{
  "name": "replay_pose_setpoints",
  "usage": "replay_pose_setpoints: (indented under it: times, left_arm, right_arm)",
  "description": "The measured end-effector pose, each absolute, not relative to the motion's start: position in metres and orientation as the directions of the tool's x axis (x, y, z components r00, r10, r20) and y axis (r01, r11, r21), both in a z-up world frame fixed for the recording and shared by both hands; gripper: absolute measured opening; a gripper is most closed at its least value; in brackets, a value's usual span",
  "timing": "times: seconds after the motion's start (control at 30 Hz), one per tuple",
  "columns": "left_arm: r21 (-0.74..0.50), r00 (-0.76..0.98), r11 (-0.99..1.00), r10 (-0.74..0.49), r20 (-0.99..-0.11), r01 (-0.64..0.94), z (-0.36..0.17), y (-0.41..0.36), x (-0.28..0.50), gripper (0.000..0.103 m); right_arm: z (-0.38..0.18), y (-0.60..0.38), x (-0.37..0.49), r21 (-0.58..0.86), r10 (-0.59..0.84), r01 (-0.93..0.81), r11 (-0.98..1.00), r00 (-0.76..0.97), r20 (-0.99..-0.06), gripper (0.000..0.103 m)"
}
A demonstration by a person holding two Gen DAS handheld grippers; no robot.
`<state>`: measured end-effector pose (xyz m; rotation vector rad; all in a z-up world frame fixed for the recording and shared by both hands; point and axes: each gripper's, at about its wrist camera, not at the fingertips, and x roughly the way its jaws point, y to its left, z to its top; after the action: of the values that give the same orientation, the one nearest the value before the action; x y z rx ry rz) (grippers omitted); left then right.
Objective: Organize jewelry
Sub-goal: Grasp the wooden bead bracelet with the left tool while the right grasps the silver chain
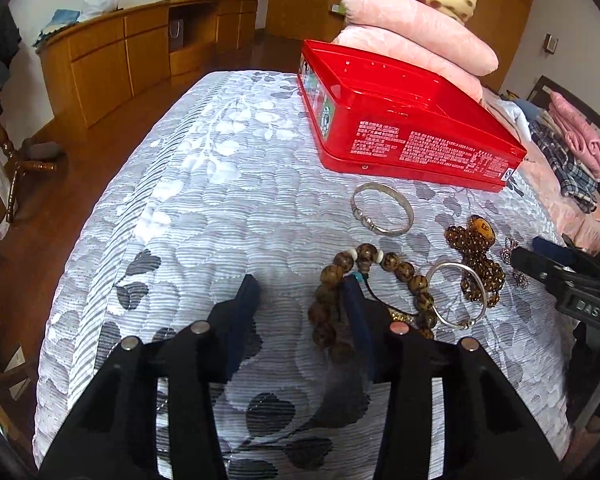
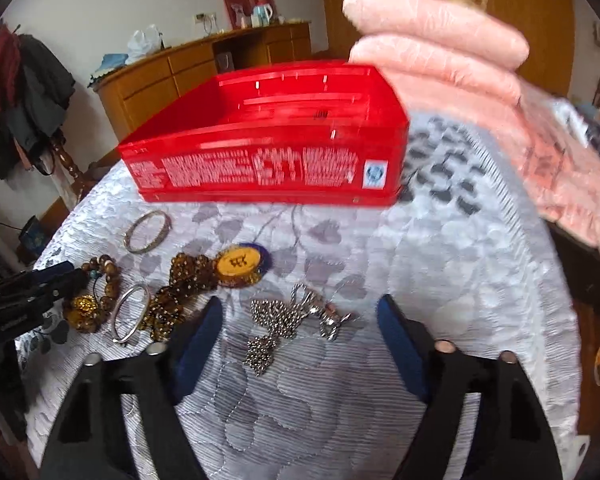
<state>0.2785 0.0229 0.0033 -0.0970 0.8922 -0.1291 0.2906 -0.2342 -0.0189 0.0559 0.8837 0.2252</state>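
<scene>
A red open box [image 1: 400, 120] [image 2: 268, 152] stands on the grey flowered bedspread [image 1: 220, 200]. In front of it lie a wide silver bangle [image 1: 382, 208] [image 2: 148, 232], a wooden bead bracelet [image 1: 396, 268] [image 2: 108, 276], a thin silver bangle [image 1: 456, 294] [image 2: 130, 314], an amber bead string with a round pendant [image 1: 476, 256] [image 2: 188, 280] and a silver chain [image 2: 276, 326]. My left gripper [image 1: 300, 286] [image 2: 60, 276] is open. Its right finger rests across the wooden bracelet's left side. My right gripper [image 2: 300, 308] [image 1: 528, 250] is open, with the silver chain lying between its fingers, untouched.
Folded pink quilts [image 1: 416, 28] [image 2: 440, 52] are stacked behind the box, with folded clothes [image 1: 572, 152] to the right. The bed's edge drops to a wooden floor [image 1: 60, 200] on the left. A long wooden cabinet [image 1: 140, 48] lines the far wall.
</scene>
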Motion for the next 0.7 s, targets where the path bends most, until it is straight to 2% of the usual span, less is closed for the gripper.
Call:
replay_pose_setpoints:
  times: [0.13, 0.2, 0.3, 0.33, 0.43, 0.57, 0.7]
  left_arm:
    - [-0.119, 0.618, 0.989, -0.147, -0.772, 0.086, 0.003, 0.017, 0.28, 0.053]
    - [-0.12, 0.62, 0.989, -0.146, -0.771, 0.084, 0.003, 0.017, 0.28, 0.052]
    - [-0.137, 0.626, 0.988, -0.151, -0.765, 0.072, 0.004, 0.022, 0.28, 0.041]
    - [-0.144, 0.627, 0.987, -0.155, -0.764, 0.069, 0.004, 0.023, 0.279, 0.04]
    - [-0.134, 0.624, 0.988, -0.149, -0.767, 0.07, 0.004, 0.022, 0.28, 0.04]
    - [-0.11, 0.619, 0.99, -0.141, -0.773, 0.088, 0.003, 0.016, 0.283, 0.047]
    - [-0.09, 0.618, 0.992, -0.128, -0.775, 0.093, 0.003, 0.012, 0.286, 0.045]
  right_arm:
    - [-0.019, -0.239, 0.287, 0.131, 0.196, -0.15, 0.98, 0.62, -0.76, 0.046]
    - [-0.018, -0.24, 0.283, 0.126, 0.196, -0.156, 0.98, 0.621, -0.759, 0.03]
    - [-0.016, -0.237, 0.275, 0.116, 0.194, -0.165, 0.98, 0.623, -0.758, 0.026]
    - [-0.015, -0.237, 0.273, 0.119, 0.2, -0.17, 0.978, 0.621, -0.758, 0.025]
    - [-0.017, -0.237, 0.274, 0.138, 0.21, -0.164, 0.977, 0.61, -0.764, 0.026]
    - [-0.019, -0.234, 0.281, 0.132, 0.21, -0.171, 0.976, 0.605, -0.768, 0.033]
    - [-0.019, -0.227, 0.282, 0.094, 0.182, -0.172, 0.981, 0.613, -0.769, 0.031]
